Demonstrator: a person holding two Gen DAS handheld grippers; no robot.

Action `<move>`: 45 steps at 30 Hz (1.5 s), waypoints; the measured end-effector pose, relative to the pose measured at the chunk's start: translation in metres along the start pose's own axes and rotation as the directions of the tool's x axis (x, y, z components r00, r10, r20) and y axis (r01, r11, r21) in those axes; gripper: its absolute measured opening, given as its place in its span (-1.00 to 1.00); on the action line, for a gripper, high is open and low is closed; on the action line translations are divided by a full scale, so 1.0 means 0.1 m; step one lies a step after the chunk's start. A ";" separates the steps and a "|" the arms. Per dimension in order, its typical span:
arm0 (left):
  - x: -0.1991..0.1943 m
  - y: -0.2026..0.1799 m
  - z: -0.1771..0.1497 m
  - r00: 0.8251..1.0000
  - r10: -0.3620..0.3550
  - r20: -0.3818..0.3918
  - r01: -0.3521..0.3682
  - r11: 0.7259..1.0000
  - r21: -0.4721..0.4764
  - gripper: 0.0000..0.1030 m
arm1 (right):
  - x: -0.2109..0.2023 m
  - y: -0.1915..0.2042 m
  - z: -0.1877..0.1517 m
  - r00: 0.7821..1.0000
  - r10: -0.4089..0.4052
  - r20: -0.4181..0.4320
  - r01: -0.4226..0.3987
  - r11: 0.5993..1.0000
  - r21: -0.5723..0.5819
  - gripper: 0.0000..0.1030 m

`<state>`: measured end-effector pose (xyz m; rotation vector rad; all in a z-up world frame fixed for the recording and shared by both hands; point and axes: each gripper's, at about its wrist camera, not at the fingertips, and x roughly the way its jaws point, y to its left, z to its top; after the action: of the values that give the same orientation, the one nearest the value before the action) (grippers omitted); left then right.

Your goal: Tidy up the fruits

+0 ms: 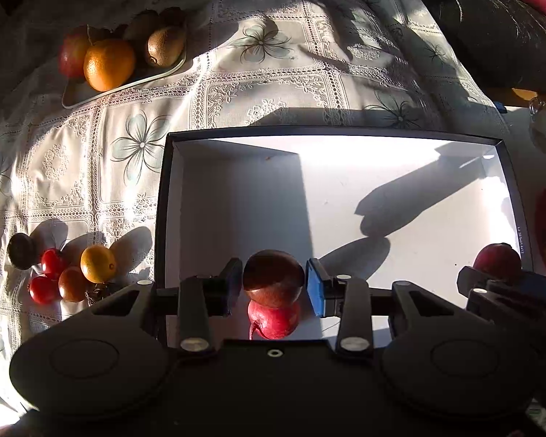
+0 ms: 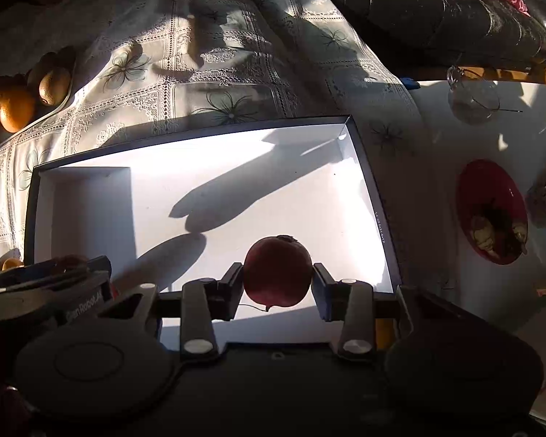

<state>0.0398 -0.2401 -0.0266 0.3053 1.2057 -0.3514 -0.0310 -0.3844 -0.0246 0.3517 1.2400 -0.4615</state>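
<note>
My left gripper is shut on a dark red apple and holds it over the near edge of a white-lined box. A second red apple lies in the box just below it. My right gripper is shut on another red apple, held above the box near its front right. That apple also shows in the left wrist view.
A white tray at far left holds an orange, an apple and kiwis. Small tomatoes and citrus lie on the lace tablecloth left of the box. A red bowl and glass cup stand right of it.
</note>
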 end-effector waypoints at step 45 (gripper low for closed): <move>-0.11 0.09 -0.12 1.000 0.007 -0.017 -0.007 1.000 0.001 -0.08 | -0.13 0.14 -0.02 1.000 0.011 0.008 -0.011 0.999 -0.039 -0.17</move>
<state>0.0301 -0.2256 -0.0198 0.3142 1.2206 -0.3442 -0.0289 -0.3694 -0.0125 0.3234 1.2367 -0.4284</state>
